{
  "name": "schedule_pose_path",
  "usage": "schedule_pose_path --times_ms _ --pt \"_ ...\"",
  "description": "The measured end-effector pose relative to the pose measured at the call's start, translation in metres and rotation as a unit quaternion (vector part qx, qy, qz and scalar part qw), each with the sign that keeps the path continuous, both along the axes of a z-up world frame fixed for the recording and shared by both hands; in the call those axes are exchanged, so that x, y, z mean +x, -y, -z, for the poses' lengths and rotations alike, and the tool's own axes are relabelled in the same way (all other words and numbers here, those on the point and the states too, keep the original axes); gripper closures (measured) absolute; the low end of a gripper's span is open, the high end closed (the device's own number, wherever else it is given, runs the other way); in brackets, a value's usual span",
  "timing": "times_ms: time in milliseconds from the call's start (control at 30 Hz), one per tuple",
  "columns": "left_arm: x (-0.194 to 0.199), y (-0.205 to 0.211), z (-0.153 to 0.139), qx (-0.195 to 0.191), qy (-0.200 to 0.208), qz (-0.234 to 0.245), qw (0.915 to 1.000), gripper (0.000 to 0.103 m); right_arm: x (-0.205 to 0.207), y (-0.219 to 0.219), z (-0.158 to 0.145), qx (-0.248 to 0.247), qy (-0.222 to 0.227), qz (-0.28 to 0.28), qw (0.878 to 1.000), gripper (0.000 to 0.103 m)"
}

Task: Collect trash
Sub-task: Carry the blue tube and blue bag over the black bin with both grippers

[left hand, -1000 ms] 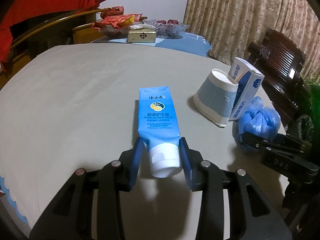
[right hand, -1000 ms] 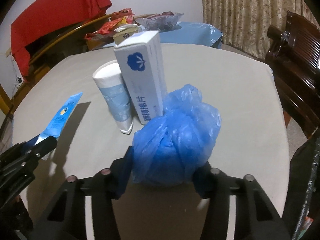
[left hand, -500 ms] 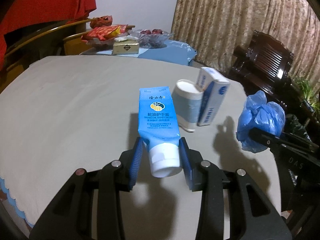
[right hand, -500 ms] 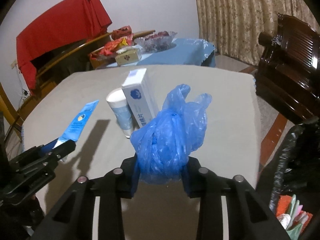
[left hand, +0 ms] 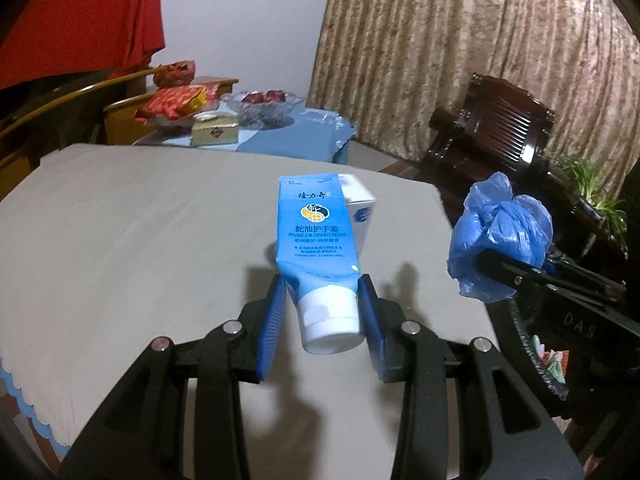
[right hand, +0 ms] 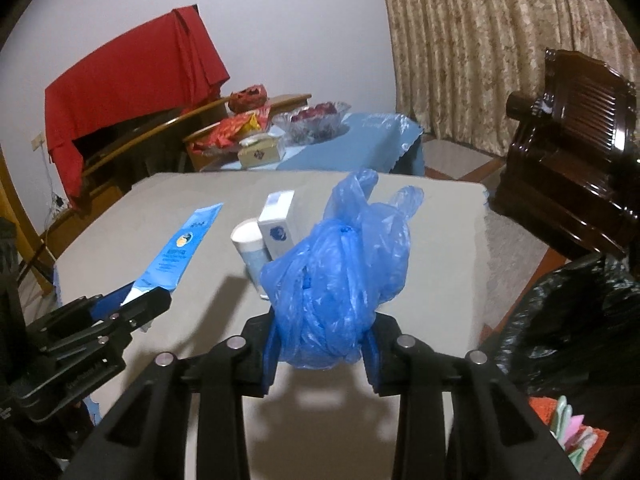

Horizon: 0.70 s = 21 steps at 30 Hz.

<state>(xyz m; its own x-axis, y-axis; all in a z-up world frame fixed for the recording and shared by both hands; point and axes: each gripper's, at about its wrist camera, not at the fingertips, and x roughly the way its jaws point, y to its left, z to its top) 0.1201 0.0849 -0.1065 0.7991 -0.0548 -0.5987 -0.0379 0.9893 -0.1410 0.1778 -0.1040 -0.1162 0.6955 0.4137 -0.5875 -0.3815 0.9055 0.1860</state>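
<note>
Paper cup [right hand: 251,245] half hidden behind box [right hand: 279,224], bin bag [right hand: 568,316] cut off

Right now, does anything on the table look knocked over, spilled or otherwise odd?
Only one thing: the paper cup left on the table leans tilted against the upright white box rather than standing. No spill shows. The tube and blue bag are each held off the table in a hand-held gripper.

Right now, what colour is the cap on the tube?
White; the cap of the blue tube shows best in the left wrist view.
</note>
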Motion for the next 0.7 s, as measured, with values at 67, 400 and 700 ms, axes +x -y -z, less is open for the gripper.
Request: schedule_pose_path --times_ms 67,400,700 --pt "0.001 0.006 -0.004 0.001 0.003 0.006 1.0 0.067 -0.004 0.009 -0.005 0.001 0.007 0.008 1.0 0.069" --pt "0.007 0.058 -0.02 0.001 0.022 0.061 0.9979 0.067 -0.018 0.066 -0.021 0.005 0.026 0.066 0.997 0.069" --pt "0.021 0.131 -0.025 0.0 0.029 0.14 0.9898 0.067 -0.034 0.138 -0.025 0.002 0.033 0.139 0.99 0.069"
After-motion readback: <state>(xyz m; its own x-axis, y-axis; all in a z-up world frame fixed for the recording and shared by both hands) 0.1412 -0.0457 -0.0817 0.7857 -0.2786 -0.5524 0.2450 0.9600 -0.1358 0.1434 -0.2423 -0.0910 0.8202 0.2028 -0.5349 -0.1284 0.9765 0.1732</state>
